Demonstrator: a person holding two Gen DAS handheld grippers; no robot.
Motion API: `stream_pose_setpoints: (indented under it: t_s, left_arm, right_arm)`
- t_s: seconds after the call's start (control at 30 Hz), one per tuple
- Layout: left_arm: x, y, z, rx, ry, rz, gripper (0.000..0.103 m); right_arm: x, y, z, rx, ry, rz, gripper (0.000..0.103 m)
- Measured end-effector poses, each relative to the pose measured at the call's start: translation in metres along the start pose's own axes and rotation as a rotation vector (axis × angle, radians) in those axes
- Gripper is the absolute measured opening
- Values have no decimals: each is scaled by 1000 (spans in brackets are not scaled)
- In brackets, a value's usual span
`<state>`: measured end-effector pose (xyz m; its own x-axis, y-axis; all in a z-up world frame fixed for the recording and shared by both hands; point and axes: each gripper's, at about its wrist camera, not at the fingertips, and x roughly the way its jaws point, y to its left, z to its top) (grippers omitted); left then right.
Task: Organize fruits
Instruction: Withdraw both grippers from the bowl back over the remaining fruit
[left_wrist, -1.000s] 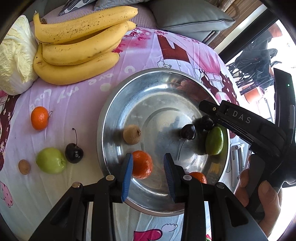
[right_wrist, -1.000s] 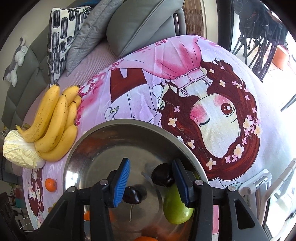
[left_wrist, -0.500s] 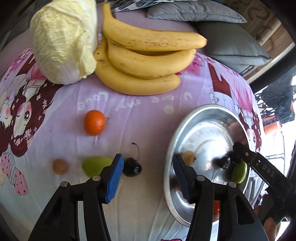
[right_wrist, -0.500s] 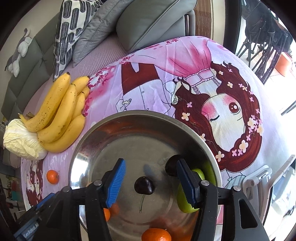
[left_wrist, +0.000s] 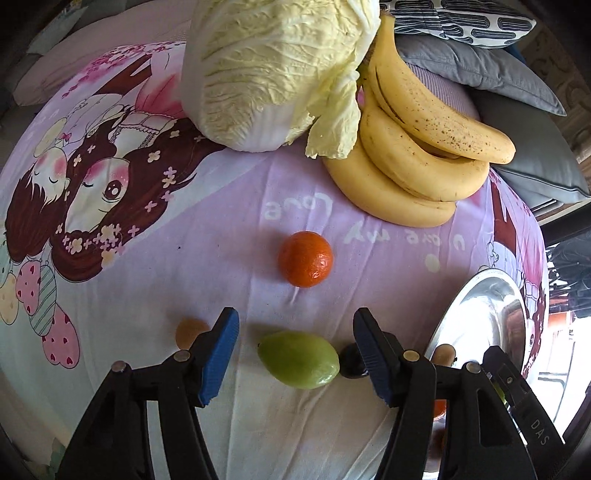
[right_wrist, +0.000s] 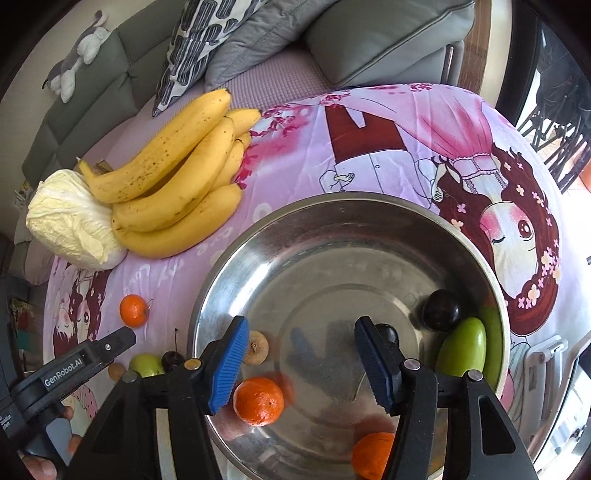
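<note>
My left gripper (left_wrist: 295, 354) hangs part open, jaws just widened, over the green fruit (left_wrist: 298, 359) on the cloth (left_wrist: 221, 229), untouched between its fingers, while my right gripper (right_wrist: 299, 363), also just widened and empty, hovers over the steel bowl (right_wrist: 369, 206).

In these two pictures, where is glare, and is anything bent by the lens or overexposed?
Left wrist view: strong fisheye bends the printed cloth into a dome; the steel bowl rim glares white; the window at right is overexposed. Right wrist view: the bowl shows soft reflections, the hand-held gripper casts a shadow inside it, and the corners are black.
</note>
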<state>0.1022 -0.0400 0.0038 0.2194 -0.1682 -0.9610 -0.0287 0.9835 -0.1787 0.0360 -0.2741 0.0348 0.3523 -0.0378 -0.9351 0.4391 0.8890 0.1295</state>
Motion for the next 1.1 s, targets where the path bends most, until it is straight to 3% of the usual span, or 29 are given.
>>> stream_pose_setpoints:
  t_s: [0.23, 0.3, 0.37, 0.53, 0.7, 1.1]
  left_arm:
    - [-3, 5, 1, 0, -1, 0, 65]
    - [-3, 5, 1, -1, -1, 10, 70]
    - [-4, 7, 0, -2, -6, 30, 81]
    - [0, 7, 0, -1, -19, 67, 83]
    - [2, 11, 0, -4, -21, 86, 86]
    - [-2, 19, 1, 1, -28, 98, 91]
  right_arm:
    - [4, 3, -1, -12, 6, 8, 64]
    - [5, 3, 0, -6, 4, 14, 74]
    - [5, 2, 0, 0, 4, 20, 78]
    - [7, 2, 0, 7, 10, 20, 87]
    - [9, 1, 0, 11, 11, 22, 103]
    - [9, 4, -1, -7, -1, 18, 103]
